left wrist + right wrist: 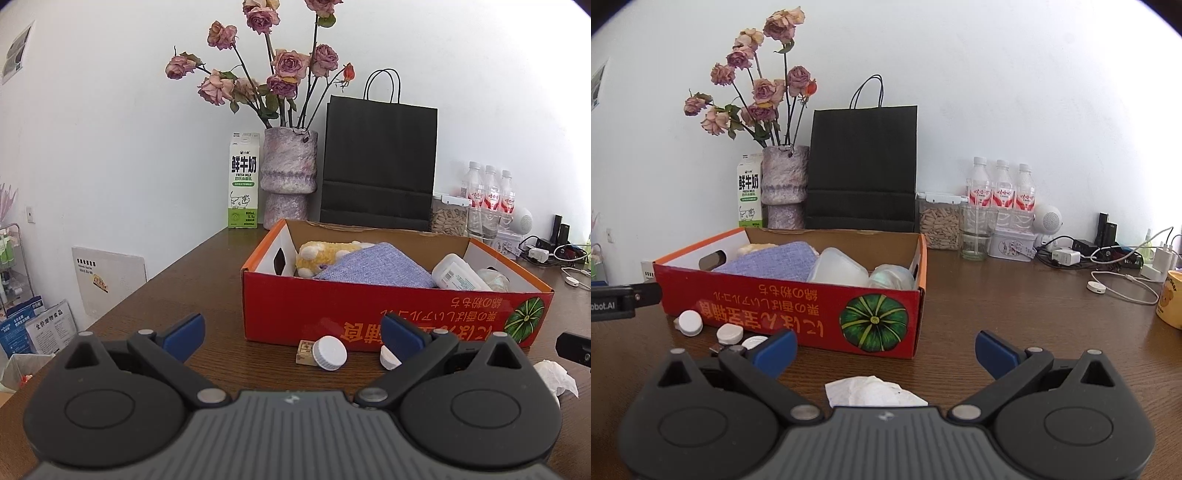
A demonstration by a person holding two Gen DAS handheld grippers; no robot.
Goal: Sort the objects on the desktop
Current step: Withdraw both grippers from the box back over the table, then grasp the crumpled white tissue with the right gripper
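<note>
left gripper [293, 334] is sitting w/ its blue-padded jaws spread wide, holding nothing, hovering low over the brown wooden table [177, 284]. btwn its fingers, close to the red cardboard box [332, 314], a white screw cap [330, 352] is standing on edge against a small tan block [304, 352]; a 2nd white cap [389, 358] is lying partly hidden behind the right pad.

right gripper [885, 350] is also gaping open & empty, pointing at the box corner w/ the green pumpkin print [873, 322]. a crumpled white tissue [871, 393] is lying on the table just in front of its body, btwn the fingers. in the right wrist view three white caps are showing left of the box front, plus a small dark item by the left pad, too hidden to identify.

the box is already holding a lavender cloth [373, 266], a yellow plush toy [317, 256], a white plastic container [458, 273] & a clear wrapped bundle [892, 277], poss. a plastic bag.

behind the box, along the white wall: a milk carton [243, 181], a vase of dried roses [289, 173], a black paper bag [378, 162], three water bottles [1001, 192], a jar of seeds [939, 221], and chargers & cables [1108, 258] at far right. a yellow mug [1171, 299] is peeking in at the right wrist view's edge.
</note>
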